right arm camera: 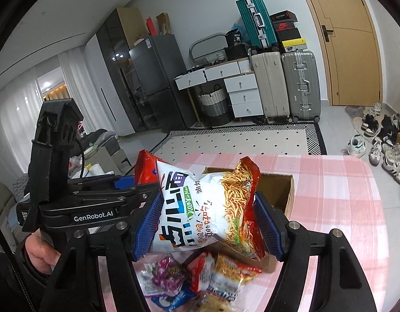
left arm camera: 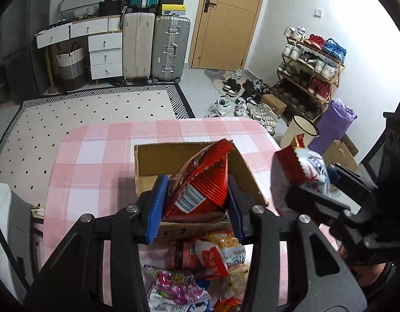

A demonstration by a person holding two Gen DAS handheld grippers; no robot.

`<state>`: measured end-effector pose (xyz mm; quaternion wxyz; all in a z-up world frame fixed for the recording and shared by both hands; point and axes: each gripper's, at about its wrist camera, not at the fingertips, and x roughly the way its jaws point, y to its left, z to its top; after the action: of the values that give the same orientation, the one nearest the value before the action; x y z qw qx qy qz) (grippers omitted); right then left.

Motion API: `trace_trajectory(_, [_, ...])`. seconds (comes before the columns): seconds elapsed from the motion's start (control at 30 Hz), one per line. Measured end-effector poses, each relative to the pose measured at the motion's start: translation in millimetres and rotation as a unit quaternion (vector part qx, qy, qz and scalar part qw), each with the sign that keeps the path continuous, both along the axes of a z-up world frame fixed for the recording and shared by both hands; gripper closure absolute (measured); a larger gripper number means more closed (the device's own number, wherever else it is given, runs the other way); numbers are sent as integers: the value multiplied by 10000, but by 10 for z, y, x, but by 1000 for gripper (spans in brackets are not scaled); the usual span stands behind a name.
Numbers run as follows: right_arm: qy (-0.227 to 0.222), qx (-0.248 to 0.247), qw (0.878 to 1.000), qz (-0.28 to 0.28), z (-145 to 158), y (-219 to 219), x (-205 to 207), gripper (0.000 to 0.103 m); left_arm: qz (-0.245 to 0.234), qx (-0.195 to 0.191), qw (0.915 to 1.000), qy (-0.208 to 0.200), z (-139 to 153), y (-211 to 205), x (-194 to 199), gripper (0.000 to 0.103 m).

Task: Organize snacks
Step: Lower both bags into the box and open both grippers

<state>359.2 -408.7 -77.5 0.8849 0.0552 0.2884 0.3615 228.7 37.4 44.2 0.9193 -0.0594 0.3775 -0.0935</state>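
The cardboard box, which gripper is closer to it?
Left. The left gripper holds its red packet over the cardboard box; the right gripper is beside it.

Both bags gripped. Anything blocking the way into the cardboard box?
Nothing visible. The cardboard box is open-topped and looks empty. The red bag in the left gripper hangs at its near edge; the noodle bag in the right gripper is close by.
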Motion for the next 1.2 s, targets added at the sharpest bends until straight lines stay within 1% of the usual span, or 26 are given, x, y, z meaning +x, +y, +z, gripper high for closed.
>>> trace_trajectory(0.1, [52,-59,10000,-3,-26,70,112,32,-12,-73,9999,90,-46,17,184,62])
trace_trajectory(0.2, [171,-111,9998,4,-123,132,226,32,26,-162,9996,225,-167,44,357,62])
trace_trajectory(0.4, [429,-219,9988,-66,-396,193,479,32,80,-285,9982,522,-533,36,638,63])
trace_trajectory(0.47, [513,-206,9984,-109,-487,196,571,32,54,-270,9980,567,-646,-19,705,66])
trace_trajectory(0.57, [669,-169,9975,-170,-634,217,705,32,19,-274,9974,659,-796,-27,783,66])
trace_trajectory(0.63, [713,-185,9971,-178,-711,248,763,32,71,-212,9977,639,-869,-36,825,66])
trace_trajectory(0.7, [743,-274,9964,-296,-793,266,832,32,69,-295,9963,800,-978,-25,903,66])
trace_trajectory(0.73, [738,-336,9960,-378,-835,277,859,29,60,-341,9959,831,-1008,-14,925,66])
trace_trajectory(0.77, [779,-428,9948,-501,-880,287,902,18,78,-329,9958,851,-1045,-6,944,66])
trace_trajectory(0.8, [827,-519,9935,-577,-910,296,931,12,203,-226,9959,849,-1058,8,938,66])
trace_trajectory(0.83, [799,-553,9937,-557,-917,305,937,5,228,-198,9960,838,-1074,19,946,62])
trace_trajectory(0.87, [685,-614,9941,-567,-913,311,910,5,216,-195,9961,830,-1083,23,936,60])
trace_trajectory(0.93, [627,-638,9941,-613,-897,301,884,4,251,-192,9962,812,-1072,44,912,52])
trace_trajectory(1.0, [588,-490,9955,-567,-849,255,841,4,291,-170,9965,765,-1040,51,870,50])
trace_trajectory(1.1, [447,-407,9960,-663,-726,142,744,4,328,-168,9969,701,-963,66,779,50])
trace_trajectory(1.17, [373,-290,9965,-684,-625,41,668,4,358,-143,9971,650,-870,81,690,50])
trace_trajectory(1.2, [340,-265,9965,-723,-565,-26,617,4,364,-123,9974,611,-828,75,634,48])
